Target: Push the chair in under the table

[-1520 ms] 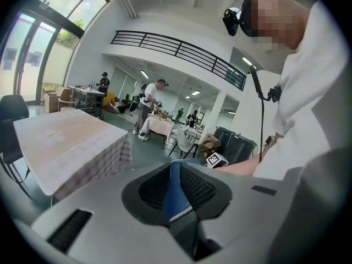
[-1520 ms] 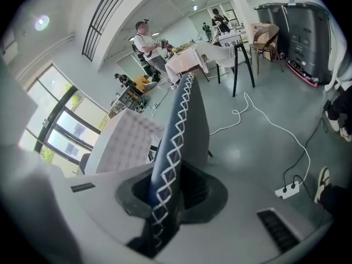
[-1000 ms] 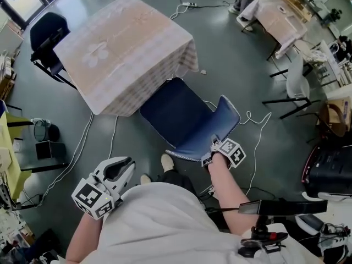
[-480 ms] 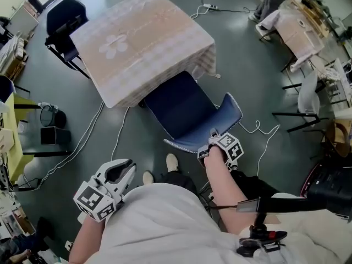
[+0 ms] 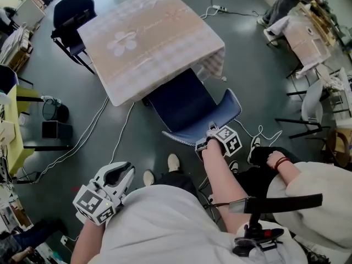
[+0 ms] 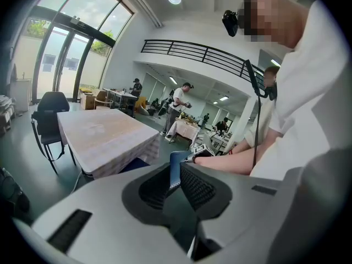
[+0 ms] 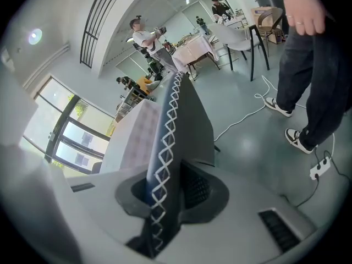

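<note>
The blue chair stands with its seat partly under the checked-cloth table, its backrest towards me. My right gripper is shut on the backrest's top edge; the right gripper view shows the white-stitched edge clamped between the pads, with the table beyond. My left gripper hangs by my body at the lower left, away from the chair. In the left gripper view its jaws stand a narrow slit apart with nothing between them, and the chair shows far off through the slit.
A second dark chair sits at the table's far side. Cables run over the floor left of the chair. Another person stands close on my right. Black boxes lie at the left, more tables at the back right.
The chair has slid towards the table with my right gripper on its backrest, so more of the seat is covered. Another person has come into view at the right.
</note>
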{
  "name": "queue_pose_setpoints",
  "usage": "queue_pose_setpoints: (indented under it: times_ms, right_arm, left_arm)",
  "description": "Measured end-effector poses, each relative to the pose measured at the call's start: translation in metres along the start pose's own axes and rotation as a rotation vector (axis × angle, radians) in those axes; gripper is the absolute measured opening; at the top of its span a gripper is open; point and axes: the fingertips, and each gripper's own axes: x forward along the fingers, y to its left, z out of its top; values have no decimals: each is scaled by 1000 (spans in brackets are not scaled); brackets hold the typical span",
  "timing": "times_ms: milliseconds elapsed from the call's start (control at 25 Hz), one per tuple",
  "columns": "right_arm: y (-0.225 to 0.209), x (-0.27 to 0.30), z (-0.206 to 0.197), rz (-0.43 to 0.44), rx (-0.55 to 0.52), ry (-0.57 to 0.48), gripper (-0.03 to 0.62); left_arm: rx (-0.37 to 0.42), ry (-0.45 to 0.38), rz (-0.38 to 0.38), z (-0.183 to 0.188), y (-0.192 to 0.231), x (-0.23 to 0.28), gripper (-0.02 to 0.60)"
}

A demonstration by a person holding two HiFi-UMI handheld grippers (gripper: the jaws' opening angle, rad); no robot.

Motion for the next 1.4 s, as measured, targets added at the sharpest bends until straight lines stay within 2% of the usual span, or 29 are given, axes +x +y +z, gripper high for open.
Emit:
queue_pose_setpoints:
  times_ms: [360, 720, 1080, 1200, 1400]
  right_arm:
    - [31, 23, -8, 10, 7, 11, 86]
    - [32, 22, -14, 18, 11, -6, 98]
    - [30, 16, -9, 85, 43, -32, 192]
    - [28, 6, -9, 108, 34, -39, 235]
    - [26, -24, -8, 127, -22, -74, 256]
  left_arm:
    - [-23, -5, 45, 0, 13, -13, 61]
    - [-37, -14, 61, -4, 19, -25, 61]
    - [-4, -18, 17, -5, 12, -40, 61]
    - [12, -20, -4, -10, 10, -50, 61]
    - [44, -20, -58, -21, 4, -64, 61]
